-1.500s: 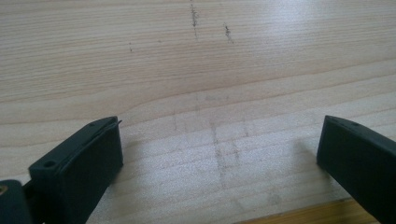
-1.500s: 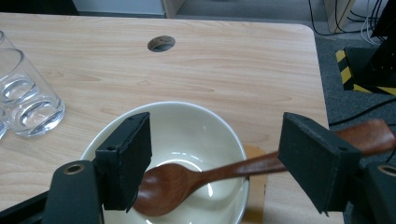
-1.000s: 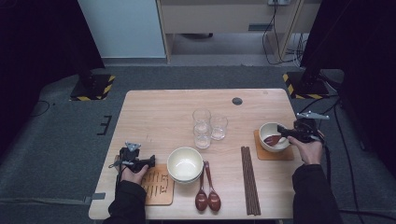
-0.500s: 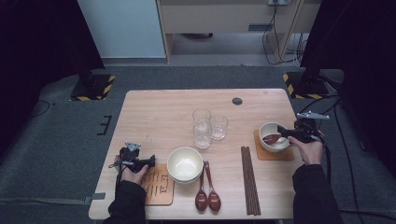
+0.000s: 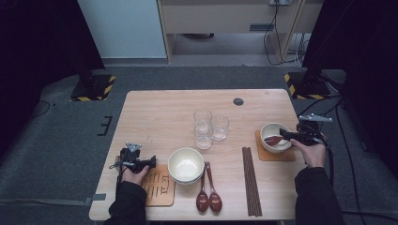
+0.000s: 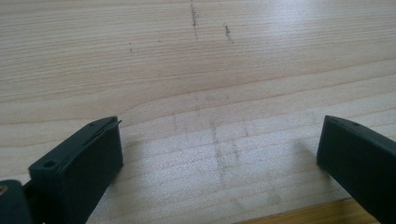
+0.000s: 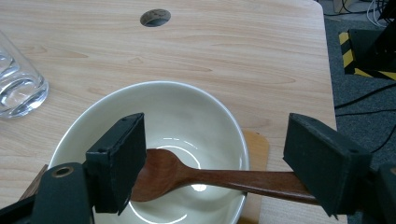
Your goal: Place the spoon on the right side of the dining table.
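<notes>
- Wooden spoon lies across the cream bowl, its scoop down in the bowl and its handle running out over the rim; in the right gripper view it passes between the two black jaws of the right gripper.
- Those jaws stand wide apart; the handle runs just under the right-hand jaw, and I cannot tell whether it touches.
- In the high view the bowl sits on a wooden coaster near the table's right edge, with the right gripper over its rim.
- Bare tabletop lies beyond the bowl; a glass stands off to one side.
- Left gripper rests released over bare wood, nothing between its jaws, near the table's front left beside a second coaster.
</notes>
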Available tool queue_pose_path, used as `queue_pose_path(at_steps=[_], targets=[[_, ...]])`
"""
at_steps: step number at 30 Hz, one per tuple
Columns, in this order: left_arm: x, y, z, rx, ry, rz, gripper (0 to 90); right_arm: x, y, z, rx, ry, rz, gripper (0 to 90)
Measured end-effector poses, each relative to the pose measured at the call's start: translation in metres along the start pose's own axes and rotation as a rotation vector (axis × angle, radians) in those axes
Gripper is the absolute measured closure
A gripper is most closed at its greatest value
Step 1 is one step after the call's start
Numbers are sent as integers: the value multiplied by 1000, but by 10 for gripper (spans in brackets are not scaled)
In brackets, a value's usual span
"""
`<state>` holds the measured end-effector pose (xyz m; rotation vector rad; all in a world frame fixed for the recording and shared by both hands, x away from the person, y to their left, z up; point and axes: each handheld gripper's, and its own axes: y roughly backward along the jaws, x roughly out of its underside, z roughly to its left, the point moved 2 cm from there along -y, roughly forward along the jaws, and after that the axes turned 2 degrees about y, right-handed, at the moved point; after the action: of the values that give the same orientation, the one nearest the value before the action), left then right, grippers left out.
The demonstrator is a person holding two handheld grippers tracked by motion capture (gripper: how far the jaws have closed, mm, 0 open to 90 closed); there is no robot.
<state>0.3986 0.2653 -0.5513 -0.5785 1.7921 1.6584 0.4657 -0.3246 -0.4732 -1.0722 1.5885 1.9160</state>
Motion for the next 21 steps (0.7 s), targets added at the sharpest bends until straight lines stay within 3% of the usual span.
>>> queue_pose_path(at_steps=[21], targets=[[0,0,0,0,0,0,0,9,13,0,-21,-14,-6,211]])
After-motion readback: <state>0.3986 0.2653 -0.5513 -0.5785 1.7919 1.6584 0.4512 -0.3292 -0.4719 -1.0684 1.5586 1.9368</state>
